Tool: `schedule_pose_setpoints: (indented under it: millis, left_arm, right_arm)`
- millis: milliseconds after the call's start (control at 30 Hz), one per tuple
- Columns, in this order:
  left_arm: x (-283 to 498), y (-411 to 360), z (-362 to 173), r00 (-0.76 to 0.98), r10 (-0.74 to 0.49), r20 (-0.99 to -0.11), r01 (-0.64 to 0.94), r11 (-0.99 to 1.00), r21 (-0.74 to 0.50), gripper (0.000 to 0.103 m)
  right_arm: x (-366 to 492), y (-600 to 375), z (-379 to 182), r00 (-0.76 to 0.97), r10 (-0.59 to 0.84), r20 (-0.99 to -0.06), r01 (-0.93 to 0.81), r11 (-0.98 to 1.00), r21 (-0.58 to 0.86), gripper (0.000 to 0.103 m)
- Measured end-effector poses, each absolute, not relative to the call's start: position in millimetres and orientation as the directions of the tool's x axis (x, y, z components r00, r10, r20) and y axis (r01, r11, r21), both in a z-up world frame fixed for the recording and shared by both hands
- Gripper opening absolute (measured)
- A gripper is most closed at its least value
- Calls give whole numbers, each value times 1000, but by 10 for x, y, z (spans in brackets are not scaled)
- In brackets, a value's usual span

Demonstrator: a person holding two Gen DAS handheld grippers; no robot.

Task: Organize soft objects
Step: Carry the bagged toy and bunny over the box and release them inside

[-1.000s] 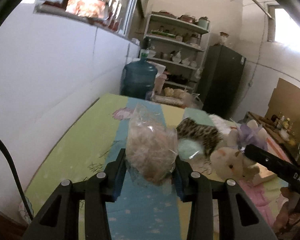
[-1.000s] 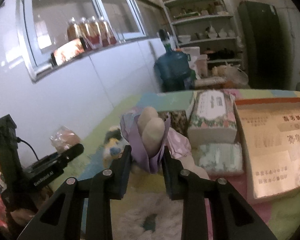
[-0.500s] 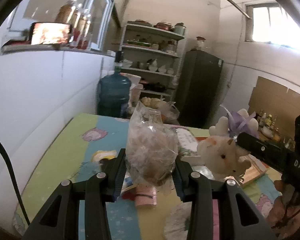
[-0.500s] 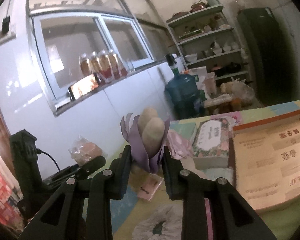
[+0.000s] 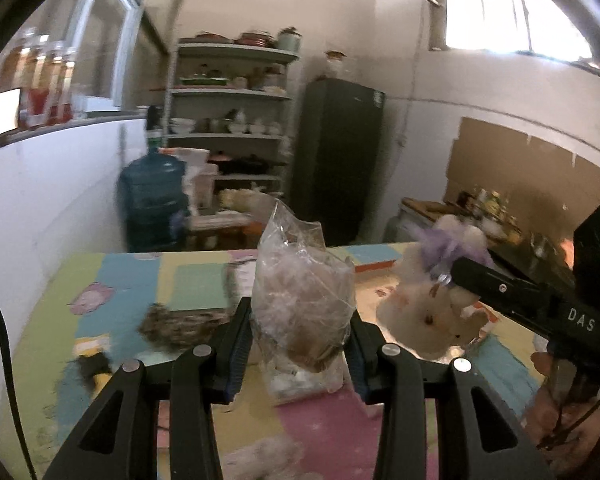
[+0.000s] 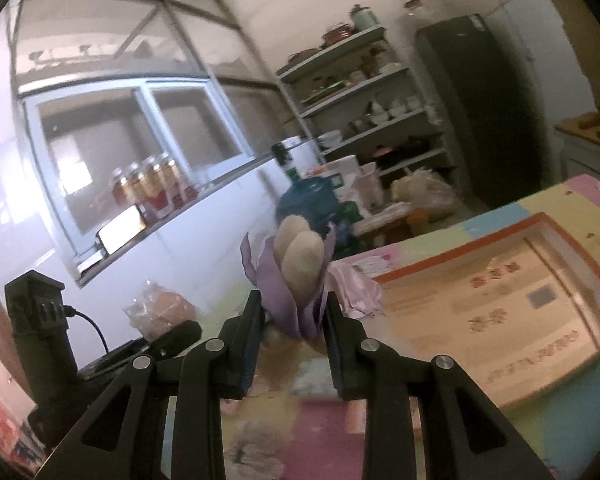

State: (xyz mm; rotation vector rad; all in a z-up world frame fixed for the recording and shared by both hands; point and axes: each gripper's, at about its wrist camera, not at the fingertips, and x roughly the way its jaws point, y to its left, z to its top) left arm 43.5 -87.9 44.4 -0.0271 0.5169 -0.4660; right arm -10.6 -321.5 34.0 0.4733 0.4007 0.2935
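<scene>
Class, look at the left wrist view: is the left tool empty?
No: the left tool is clamped on a clear plastic bag of fluffy brownish stuffing, held above the table.

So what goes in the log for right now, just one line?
left tool: shut on clear bag of fluff | right tool: shut on plush toy | both held above table

Counted: one clear plastic bag of brown fluff (image 5: 304, 300), one cream plush toy with purple ribbon (image 5: 432, 320), one blue water jug (image 5: 152, 204), two black tools.
</scene>
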Motion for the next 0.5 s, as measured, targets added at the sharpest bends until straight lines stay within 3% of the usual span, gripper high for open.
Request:
schedule_pose_setpoints:
  millis: [200,267,333,500]
  left_arm:
    - [423,-960,382,781,-422,-461,401,904,-148,42]
    - [442,-918,348,780,-407,-475,376,912,-164,42]
    - [440,-888,317,782,-390,-487,355,920,-167,42]
    - [421,-744,333,794,-366,-485,329,930,-164,42]
  right_arm:
    - [-129,-3312,342,859,388,-335,-207,860,466,29]
    - [-84,-3207,299,840,413,-353,-235,862,450,18]
    - [-37,-3131,277,833,416,-364,-244,868,432,17]
    - [-56,-3187,313,860,395,-322,-222,859,462,17]
